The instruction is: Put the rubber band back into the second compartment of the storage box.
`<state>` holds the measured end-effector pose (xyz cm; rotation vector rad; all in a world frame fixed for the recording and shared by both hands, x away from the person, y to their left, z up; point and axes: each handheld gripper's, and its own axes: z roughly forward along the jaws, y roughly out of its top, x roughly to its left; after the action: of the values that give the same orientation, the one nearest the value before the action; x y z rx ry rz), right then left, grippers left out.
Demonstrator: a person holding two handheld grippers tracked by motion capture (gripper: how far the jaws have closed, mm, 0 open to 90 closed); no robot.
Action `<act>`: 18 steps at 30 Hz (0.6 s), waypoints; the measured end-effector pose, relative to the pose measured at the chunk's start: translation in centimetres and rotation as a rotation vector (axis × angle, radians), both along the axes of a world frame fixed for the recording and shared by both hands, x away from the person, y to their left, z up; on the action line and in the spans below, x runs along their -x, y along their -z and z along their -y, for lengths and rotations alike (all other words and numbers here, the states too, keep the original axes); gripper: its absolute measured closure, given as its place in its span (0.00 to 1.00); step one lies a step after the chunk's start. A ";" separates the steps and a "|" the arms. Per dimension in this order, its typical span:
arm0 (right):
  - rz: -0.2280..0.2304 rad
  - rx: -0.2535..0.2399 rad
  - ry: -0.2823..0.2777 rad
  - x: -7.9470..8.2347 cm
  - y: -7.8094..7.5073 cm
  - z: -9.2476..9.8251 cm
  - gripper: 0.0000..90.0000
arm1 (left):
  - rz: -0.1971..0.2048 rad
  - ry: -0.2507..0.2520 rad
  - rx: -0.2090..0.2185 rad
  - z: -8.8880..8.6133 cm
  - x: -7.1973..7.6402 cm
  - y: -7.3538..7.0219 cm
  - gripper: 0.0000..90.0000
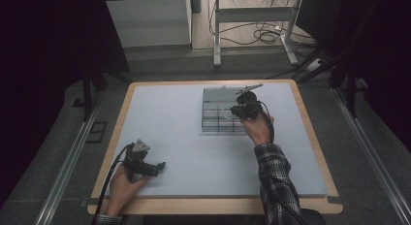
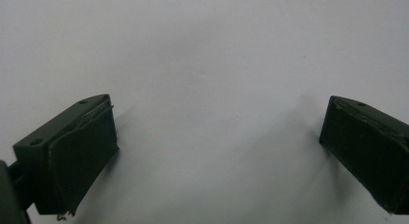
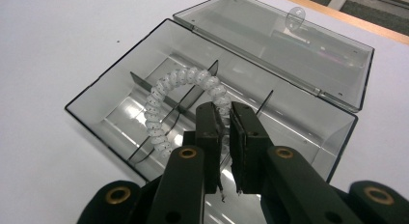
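Jaws on white coil (image 3: pixel 193 81), unlabelled

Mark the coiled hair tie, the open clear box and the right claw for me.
coiled hair tie (image 3: pixel 161 91), right gripper view, on its upper-left arc.
clear box (image 3: pixel 103 91), right gripper view, on its left wall.
right claw (image 3: pixel 226 132), right gripper view, midway between its fingertips.

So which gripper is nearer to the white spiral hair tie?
The right. The right gripper is over the open clear box with its jaws shut on the white spiral hair tie. The left gripper rests far away, near the table's front left, jaws open.
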<state>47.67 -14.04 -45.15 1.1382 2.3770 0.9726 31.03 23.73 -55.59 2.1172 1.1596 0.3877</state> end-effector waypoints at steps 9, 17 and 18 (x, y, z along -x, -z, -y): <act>0.028 -0.003 0.035 -0.9 0.9 -0.3 0.91 | 0.000 0.000 0.000 0.0 0.0 0.0 0.00; 0.042 0.005 0.057 -1.6 1.6 -0.9 0.91 | 0.000 0.000 0.000 0.0 0.0 0.0 0.00; 0.042 0.005 0.060 -1.7 1.7 -1.0 0.91 | 0.000 0.000 0.000 0.0 0.0 0.0 0.00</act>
<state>49.35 -13.06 -46.82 1.1688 2.2972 0.9605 31.03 23.73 -55.59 2.1176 1.1594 0.3875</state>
